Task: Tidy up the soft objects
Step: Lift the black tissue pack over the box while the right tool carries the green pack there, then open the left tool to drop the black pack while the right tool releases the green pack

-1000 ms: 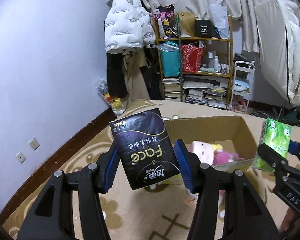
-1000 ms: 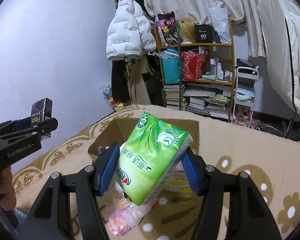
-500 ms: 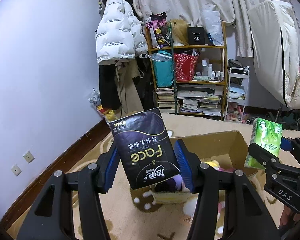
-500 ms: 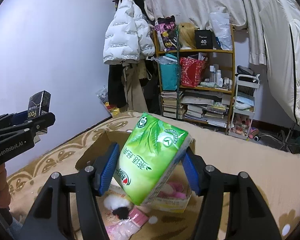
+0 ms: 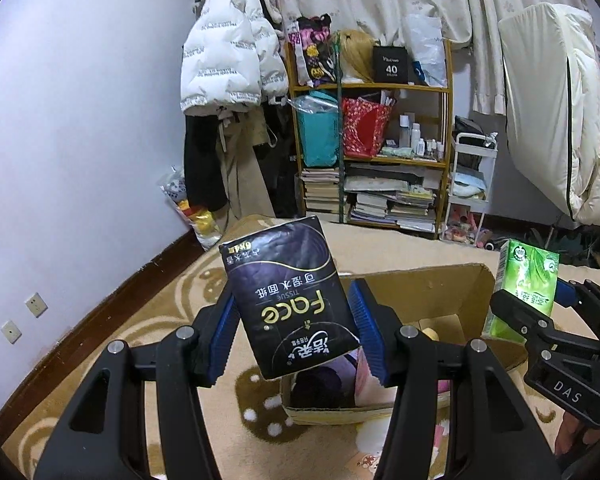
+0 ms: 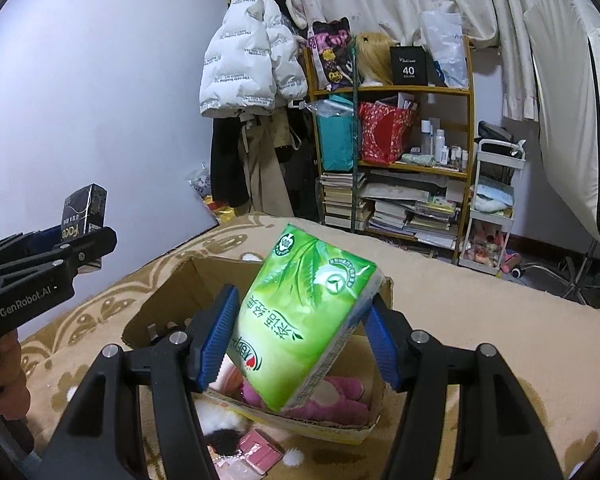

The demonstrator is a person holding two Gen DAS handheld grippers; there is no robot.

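Left gripper (image 5: pixel 294 332) clamps the black tissue pack (image 5: pixel 288 300) and right gripper (image 6: pixel 300 338) clamps the green tissue pack (image 6: pixel 304 328), both held above the cardboard box (image 6: pixel 172 292) on the carpet (image 6: pixel 480 300); best lowered inside the walls before releasing, onto the pink plush (image 6: pixel 340 400).

In the left wrist view, the black tissue pack (image 5: pixel 290 300) covered most of the near wall of the cardboard box (image 5: pixel 440 292), and the toys inside showed only as a dark purple patch and a pink sliver. In the right wrist view, the green tissue pack (image 6: pixel 304 320) hid the middle of the box and most of the pink plush toy (image 6: pixel 340 398). The person's left hand (image 6: pixel 4 376) was cut off by the picture's edge, and the labels on the shelf's small bottles (image 6: pixel 440 148) were too small to read.
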